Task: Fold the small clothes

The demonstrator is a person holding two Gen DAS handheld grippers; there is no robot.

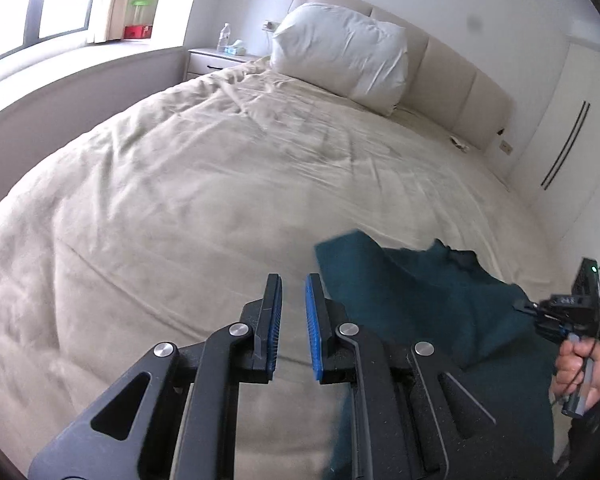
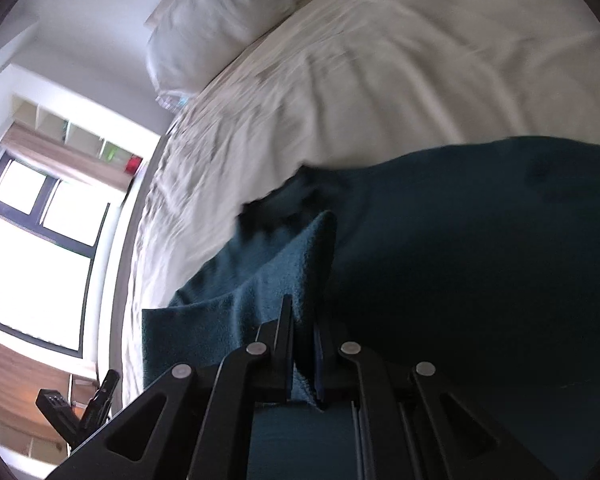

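A dark teal garment hangs over the near right part of the bed. My right gripper pinches its right edge and holds it lifted. In the right wrist view the right gripper is shut on a fold of the teal garment, which fills the view's lower right. My left gripper hovers just left of the garment, its blue-padded jaws apart with nothing between them.
The bed's beige duvet spreads ahead, with a white pillow against the padded headboard. A nightstand with a water bottle stands at the far left. A white wardrobe is at the right.
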